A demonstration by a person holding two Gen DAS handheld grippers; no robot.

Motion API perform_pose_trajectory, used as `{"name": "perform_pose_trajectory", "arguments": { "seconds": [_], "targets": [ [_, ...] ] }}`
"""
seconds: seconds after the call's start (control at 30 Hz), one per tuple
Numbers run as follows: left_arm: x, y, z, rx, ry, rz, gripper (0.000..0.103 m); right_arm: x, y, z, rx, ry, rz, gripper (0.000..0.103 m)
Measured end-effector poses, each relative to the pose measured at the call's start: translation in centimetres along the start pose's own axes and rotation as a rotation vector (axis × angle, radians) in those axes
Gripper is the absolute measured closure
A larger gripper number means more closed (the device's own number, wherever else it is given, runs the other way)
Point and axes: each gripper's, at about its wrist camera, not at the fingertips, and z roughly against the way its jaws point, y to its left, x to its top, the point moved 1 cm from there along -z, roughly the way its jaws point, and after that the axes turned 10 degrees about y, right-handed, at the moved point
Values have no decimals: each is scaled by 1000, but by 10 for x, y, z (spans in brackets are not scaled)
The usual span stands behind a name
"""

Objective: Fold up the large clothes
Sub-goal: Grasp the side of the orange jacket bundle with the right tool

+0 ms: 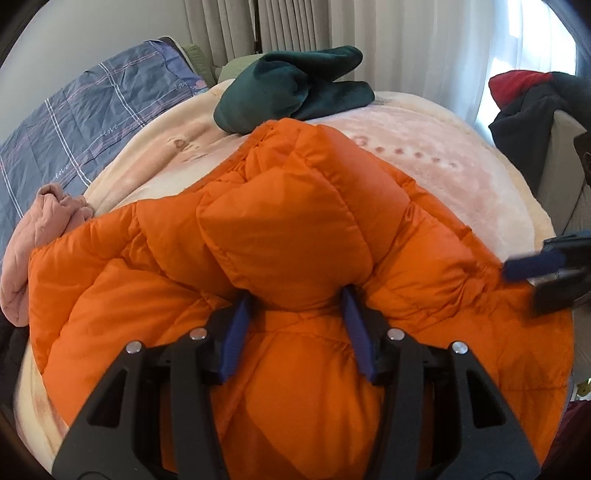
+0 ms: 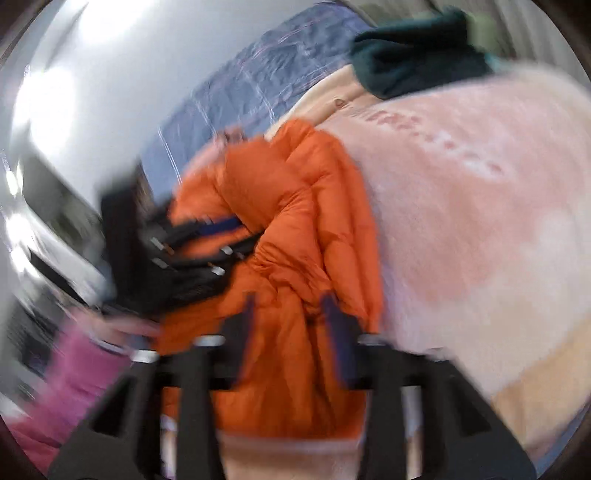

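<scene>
- Our left gripper (image 1: 293, 304) pinches a puffy fold of the orange jacket (image 1: 280, 236).
- Our right gripper (image 2: 290, 314) straddles the jacket; grip unclear through blur.
- The jacket lies bunched on the blanket (image 1: 424, 166); we judge folding barely begun.
- A green garment (image 1: 291, 92) waits beyond.

A home bedroom: a bed (image 1: 424, 155) under a pale pink fleece blanket, a blue plaid quilt (image 1: 85, 114) printed with "love" at its side, long curtains (image 1: 295, 26) filtering daylight behind, and clothes heaped on the bed and over a chair (image 1: 557, 155) near the window.
</scene>
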Motion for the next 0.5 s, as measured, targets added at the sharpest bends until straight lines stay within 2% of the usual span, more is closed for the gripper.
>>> {"name": "perform_pose_trajectory", "arguments": {
  "seconds": [0.07,0.13,0.27,0.3,0.43,0.5],
  "targets": [
    [1,0,-1,1,5,-2,52,-5,-13,20,32,-19,-70,40],
    [1,0,-1,0,6,-3,52,-13,-26,26,60,-1,-120,40],
    [2,0,0,3,2,-3,52,-23,-35,12,171,110,-212,38],
    [2,-1,0,4,1,-3,52,-24,-34,7,186,141,-221,34],
    [1,-1,-1,5,0,-2,52,-26,-26,-4,165,211,-223,21],
    [1,-1,-1,4,-1,-2,52,-26,-23,-7,152,220,-235,19]
  ]
}}
